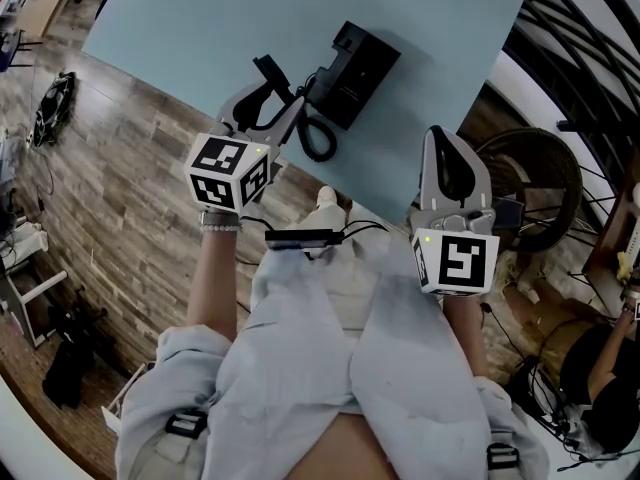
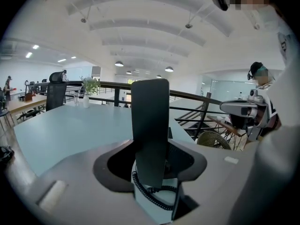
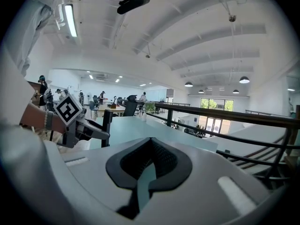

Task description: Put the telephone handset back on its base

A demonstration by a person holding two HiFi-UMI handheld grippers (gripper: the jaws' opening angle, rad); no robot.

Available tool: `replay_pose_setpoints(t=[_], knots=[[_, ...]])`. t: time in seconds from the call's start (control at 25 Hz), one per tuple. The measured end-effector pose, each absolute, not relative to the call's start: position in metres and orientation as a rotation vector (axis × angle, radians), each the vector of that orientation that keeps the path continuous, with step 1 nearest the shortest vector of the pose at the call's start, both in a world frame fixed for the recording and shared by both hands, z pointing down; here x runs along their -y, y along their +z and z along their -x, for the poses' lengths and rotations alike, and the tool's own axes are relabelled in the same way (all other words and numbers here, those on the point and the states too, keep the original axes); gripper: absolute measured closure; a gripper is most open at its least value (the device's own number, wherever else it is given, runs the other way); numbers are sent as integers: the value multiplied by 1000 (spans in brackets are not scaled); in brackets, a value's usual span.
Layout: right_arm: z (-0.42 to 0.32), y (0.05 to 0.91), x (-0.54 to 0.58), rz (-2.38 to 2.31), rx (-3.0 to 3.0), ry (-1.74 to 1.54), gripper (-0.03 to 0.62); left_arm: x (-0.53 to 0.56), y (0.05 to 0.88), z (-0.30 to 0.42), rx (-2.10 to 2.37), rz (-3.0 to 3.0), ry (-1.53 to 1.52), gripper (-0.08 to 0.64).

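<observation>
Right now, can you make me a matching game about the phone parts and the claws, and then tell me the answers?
Things:
1. handset
2. base
3. right claw
4. cord

Places and states:
A. sitting on the blue table
B. shut, with nothing in it
C. black and curly
D. gripped by the left claw

Pairs: 1-D, 2-A, 3-B, 4-C

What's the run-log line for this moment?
left gripper: shut on handset, off base | right gripper: shut, empty | base: on table | cord: looped between handset and base
</observation>
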State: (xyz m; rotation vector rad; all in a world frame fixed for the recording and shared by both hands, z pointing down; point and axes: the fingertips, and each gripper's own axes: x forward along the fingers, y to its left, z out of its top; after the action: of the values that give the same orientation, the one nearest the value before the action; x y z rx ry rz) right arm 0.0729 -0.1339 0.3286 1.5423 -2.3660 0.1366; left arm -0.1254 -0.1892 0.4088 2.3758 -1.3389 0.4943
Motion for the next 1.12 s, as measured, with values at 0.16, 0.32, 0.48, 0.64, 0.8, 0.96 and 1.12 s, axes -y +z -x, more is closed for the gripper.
replay_pose_setpoints(t=[0.16, 0.32, 0.48, 0.64, 0.8, 0.96, 1.12], knots=[[-77, 329, 136, -1549, 2371, 137, 586, 197, 412, 124, 1337, -2361, 504, 353], [-81, 331, 140, -1542, 2365, 135, 586, 205, 415, 120, 1336, -2361, 501, 353], [-84, 333, 142, -1541, 2365, 137, 586, 212, 418, 115, 1322, -2361, 506, 353], [-85, 334, 144, -1538, 2364, 140, 586, 220, 424, 111, 1304, -2354, 526, 353], [-87, 334, 146, -1539, 2362, 140, 586, 226, 430, 107, 1281, -2352, 563, 353], [-89, 336, 148, -1542, 2358, 144, 586, 231, 436, 104, 1258, -2348, 608, 353], [-90, 337, 151, -1544, 2357, 147, 586, 235, 444, 101, 1232, -2342, 648, 354]])
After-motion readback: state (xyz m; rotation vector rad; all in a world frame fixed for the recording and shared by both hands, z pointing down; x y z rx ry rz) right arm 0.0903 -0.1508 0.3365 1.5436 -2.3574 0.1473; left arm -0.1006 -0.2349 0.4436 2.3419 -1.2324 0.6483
